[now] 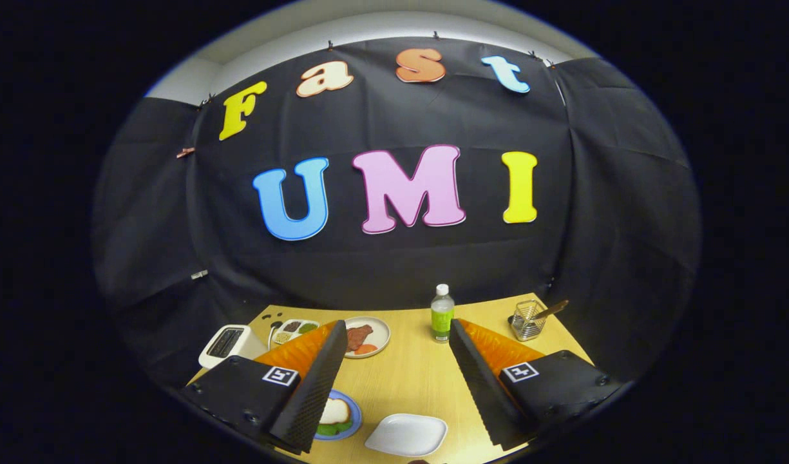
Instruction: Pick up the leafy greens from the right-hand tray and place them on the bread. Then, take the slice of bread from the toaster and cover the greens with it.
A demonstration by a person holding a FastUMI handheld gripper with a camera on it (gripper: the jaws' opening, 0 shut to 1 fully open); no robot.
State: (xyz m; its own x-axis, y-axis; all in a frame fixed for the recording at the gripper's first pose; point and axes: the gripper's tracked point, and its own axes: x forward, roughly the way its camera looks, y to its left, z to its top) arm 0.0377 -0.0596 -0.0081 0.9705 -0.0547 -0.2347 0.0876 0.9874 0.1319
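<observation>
Wooden table [412, 380] bare between spread jaws.

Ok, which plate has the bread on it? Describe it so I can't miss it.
On the wooden table, look beside the left finger of the open gripper. The blue plate there holds a bread slice over greens; the white plate next to it is bare.

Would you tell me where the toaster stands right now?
In the gripper view the white toaster stands at the table's far left corner, beyond the left finger, beside the divided tray; the open gripper holds nothing.
</observation>
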